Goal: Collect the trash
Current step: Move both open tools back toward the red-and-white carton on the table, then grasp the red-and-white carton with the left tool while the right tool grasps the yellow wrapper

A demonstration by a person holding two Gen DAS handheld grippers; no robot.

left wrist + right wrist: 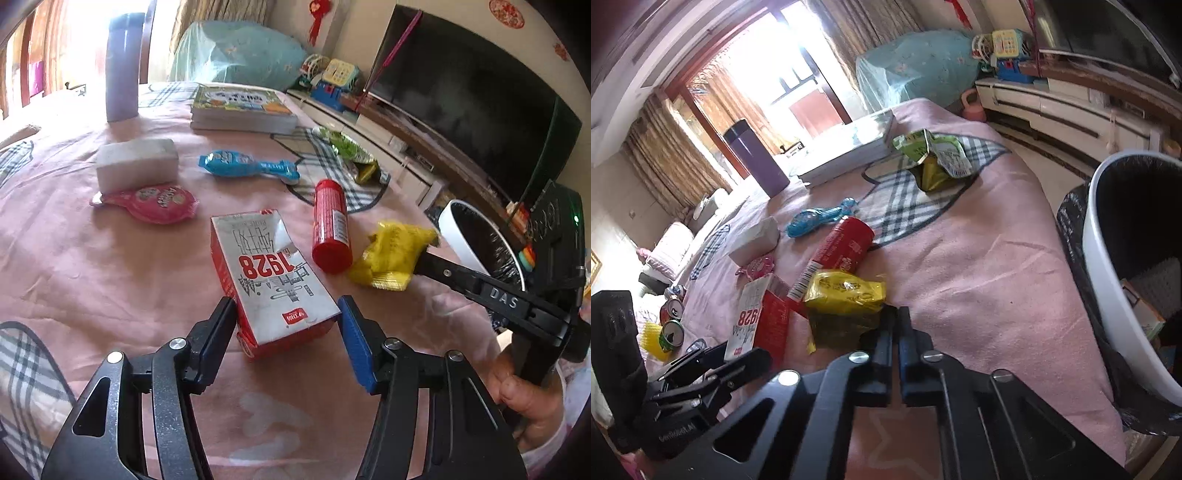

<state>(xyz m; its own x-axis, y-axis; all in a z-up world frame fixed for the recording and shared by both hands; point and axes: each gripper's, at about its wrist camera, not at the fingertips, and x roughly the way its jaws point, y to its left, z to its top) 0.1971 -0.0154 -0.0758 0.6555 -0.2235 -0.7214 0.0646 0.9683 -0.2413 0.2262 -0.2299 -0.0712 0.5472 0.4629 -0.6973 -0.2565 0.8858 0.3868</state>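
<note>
A red and white carton (269, 280) marked 1928 lies on the pink cloth (110, 266). My left gripper (286, 306) straddles its near end, with both pads against its sides. The carton (750, 317) also shows in the right wrist view. My right gripper (897, 314) is shut on the edge of a yellow wrapper (846, 291). In the left wrist view the right gripper (424, 258) pinches the yellow wrapper (391, 254) at its right corner. A white bin (1108, 258) with a black liner stands just off the right edge, and the same bin (454, 236) shows behind the right gripper.
A red tube (330, 225), a blue wrapper (247, 166), a pink pouch (155, 203), a green packet (343, 147), a white tissue pack (136, 162), books (240, 107) and a purple flask (122, 66) lie further out. Drink cans (672, 321) sit at the left.
</note>
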